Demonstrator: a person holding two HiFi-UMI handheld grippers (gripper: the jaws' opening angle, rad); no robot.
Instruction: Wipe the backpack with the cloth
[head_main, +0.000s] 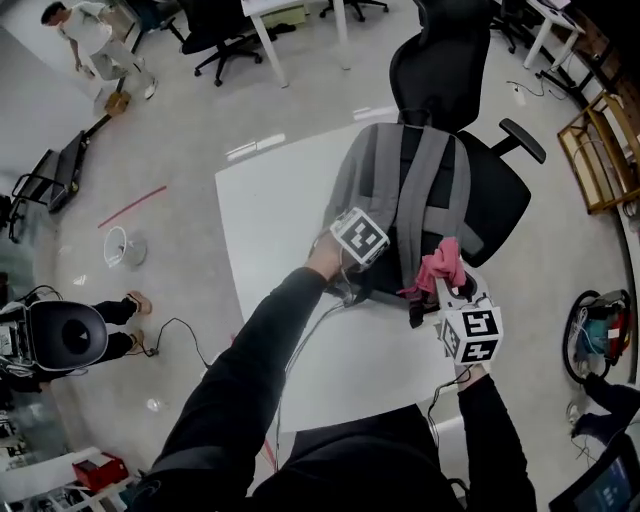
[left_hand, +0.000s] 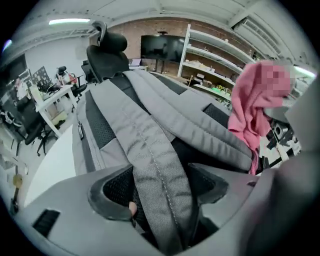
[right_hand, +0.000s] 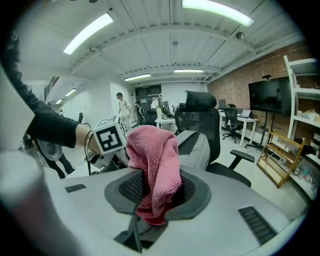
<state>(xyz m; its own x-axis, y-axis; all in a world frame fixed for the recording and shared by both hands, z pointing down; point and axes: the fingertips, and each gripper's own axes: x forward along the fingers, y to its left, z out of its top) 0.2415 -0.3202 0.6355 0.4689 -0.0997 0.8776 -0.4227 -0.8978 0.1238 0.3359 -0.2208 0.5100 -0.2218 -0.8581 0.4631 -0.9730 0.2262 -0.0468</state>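
A grey backpack (head_main: 400, 190) lies straps-up on the white table (head_main: 270, 210), its top towards a black chair. My left gripper (head_main: 372, 245) is at the lower end of the left shoulder strap. In the left gripper view that grey strap (left_hand: 155, 165) runs between the jaws of the left gripper (left_hand: 160, 195), which stand open with dark gaps either side. My right gripper (head_main: 452, 292) hovers at the backpack's near right corner, shut on a pink cloth (head_main: 440, 265). In the right gripper view the cloth (right_hand: 152, 160) bunches up out of the right gripper (right_hand: 157, 192). The cloth (left_hand: 252, 100) also shows at the right of the left gripper view.
A black office chair (head_main: 450, 70) stands against the table's far edge. Cables hang off the table's near left side. A person (head_main: 70, 335) sits on the floor at left, another person (head_main: 90, 35) stands far off. A wooden rack (head_main: 600, 150) is at right.
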